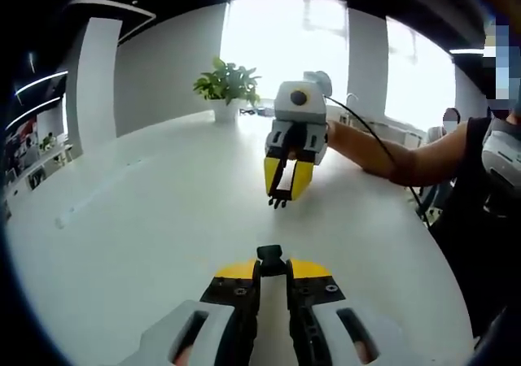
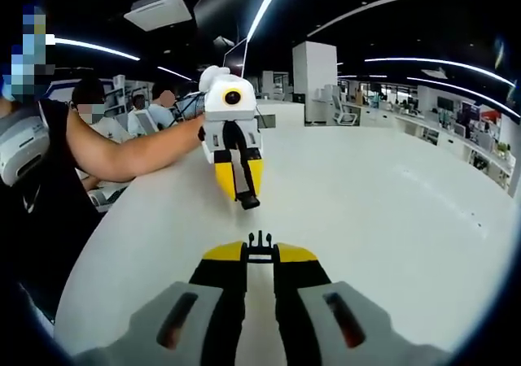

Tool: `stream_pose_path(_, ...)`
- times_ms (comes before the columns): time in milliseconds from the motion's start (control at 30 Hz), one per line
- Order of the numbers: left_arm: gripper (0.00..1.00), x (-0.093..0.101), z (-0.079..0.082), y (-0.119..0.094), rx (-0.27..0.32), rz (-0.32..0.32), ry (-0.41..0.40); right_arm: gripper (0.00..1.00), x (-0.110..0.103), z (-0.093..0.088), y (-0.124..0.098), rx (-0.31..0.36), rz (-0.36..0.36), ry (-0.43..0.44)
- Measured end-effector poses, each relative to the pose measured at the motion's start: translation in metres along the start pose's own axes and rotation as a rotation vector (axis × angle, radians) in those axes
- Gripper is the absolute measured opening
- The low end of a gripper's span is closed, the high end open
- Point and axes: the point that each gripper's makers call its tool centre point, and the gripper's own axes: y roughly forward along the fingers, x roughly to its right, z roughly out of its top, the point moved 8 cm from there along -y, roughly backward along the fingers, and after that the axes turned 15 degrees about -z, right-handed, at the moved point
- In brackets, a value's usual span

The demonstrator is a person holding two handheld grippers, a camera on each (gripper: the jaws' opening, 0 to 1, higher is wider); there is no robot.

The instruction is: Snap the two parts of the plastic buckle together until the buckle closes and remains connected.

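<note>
My left hand-held gripper clamped narrow on socket half of buckle, just above bench. My right hand-held gripper clamped narrow on pronged half. Halves face each other, well apart, not yet joined. Step: approach. Next I must line up prongs with socket, then push straight until click. Far off: plant.
</note>
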Motion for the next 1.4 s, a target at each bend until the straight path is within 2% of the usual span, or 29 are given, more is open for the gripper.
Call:
stream_pose_path(167, 0.1, 0.003, 0.002, 0.001, 0.007, -0.004, 0.004, 0.11, -0.003, 0.002, -0.001, 0.004, 0.0, -0.004)
stream_pose_path(367, 0.1, 0.013, -0.008, 0.0, -0.006, -0.01, -0.004, 0.11, -0.006, 0.0, 0.004, -0.018, 0.011, -0.004)
stream_pose_path(667, 0.1, 0.022, -0.006, 0.001, 0.02, -0.036, 0.019, 0.11, -0.016, -0.004, -0.001, -0.018, 0.023, -0.008)
stream_pose_path(967, 0.1, 0.029, -0.006, 0.005, -0.002, -0.098, 0.005, 0.11, -0.02, -0.004, -0.003, -0.029, 0.047, -0.004)
stream_pose_path(1167, 0.1, 0.032, -0.007, 0.005, -0.011, -0.108, 0.005, 0.11, -0.024, -0.004, -0.003, -0.037, 0.064, -0.014)
stream_pose_path(1400, 0.11, 0.031, -0.01, 0.006, -0.037, -0.085, 0.008, 0.11, -0.023, -0.007, -0.003, -0.047, 0.062, -0.02)
